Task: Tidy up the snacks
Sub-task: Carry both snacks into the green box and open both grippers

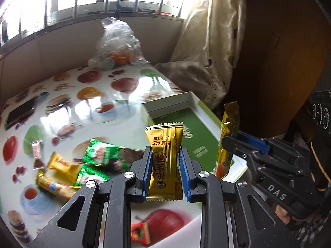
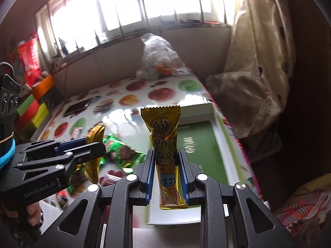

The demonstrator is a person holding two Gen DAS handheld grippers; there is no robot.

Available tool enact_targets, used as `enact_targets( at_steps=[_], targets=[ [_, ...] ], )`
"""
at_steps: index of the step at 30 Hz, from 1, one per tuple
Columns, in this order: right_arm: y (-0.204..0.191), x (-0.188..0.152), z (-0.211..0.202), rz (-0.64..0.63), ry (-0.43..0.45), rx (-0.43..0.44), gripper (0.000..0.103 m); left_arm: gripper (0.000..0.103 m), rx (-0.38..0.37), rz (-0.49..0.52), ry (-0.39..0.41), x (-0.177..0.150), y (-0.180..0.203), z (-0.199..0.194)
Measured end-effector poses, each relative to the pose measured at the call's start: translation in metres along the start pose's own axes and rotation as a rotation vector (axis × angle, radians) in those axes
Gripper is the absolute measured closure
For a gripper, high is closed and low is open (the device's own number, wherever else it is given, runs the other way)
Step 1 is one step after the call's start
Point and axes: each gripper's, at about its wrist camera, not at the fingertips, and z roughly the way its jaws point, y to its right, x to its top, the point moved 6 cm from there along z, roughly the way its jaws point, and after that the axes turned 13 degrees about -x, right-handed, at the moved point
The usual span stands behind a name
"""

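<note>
My left gripper (image 1: 164,155) is shut on a wide gold snack packet (image 1: 164,161) that stands upright between its blue pads, held above the table. My right gripper (image 2: 166,157) is shut on a slim gold snack bar (image 2: 165,150), also upright. Each gripper shows in the other's view: the right one (image 1: 227,142) with its bar (image 1: 228,128) at the right, the left one (image 2: 97,144) with its packet (image 2: 96,134) at the left. Beyond both lies a shallow white box with a green floor (image 1: 196,136) (image 2: 198,144), nothing in it. Loose green, gold and pink snacks (image 1: 82,161) lie on the table to the left.
The table (image 1: 72,107) has a glossy fruit-print cover. A clear plastic bag with oranges (image 1: 118,45) stands at its far end, a dark phone-like slab (image 1: 19,113) at the left. A cream curtain (image 1: 206,41) hangs right of the box. Coloured boxes (image 2: 31,111) stack at the left.
</note>
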Motion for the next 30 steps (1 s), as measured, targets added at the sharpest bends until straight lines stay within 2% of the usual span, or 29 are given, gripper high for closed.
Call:
enact_targets(
  at_steps=[10,17,30],
  targets=[
    [0.038,-0.013,0.034,0.030,-0.076,-0.060,0.082,0.077,-0.069,-0.036,-0.081,-0.002,0.020,0.060],
    [0.049,-0.017,0.056,0.042,-0.116,-0.071,0.082,0.077,-0.075,-0.030,-0.123,-0.006,0.026,0.087],
    [0.054,-0.025,0.080,0.053,-0.162,-0.065,0.082,0.076,-0.058,-0.032,-0.156,-0.015,0.023,0.101]
  ],
)
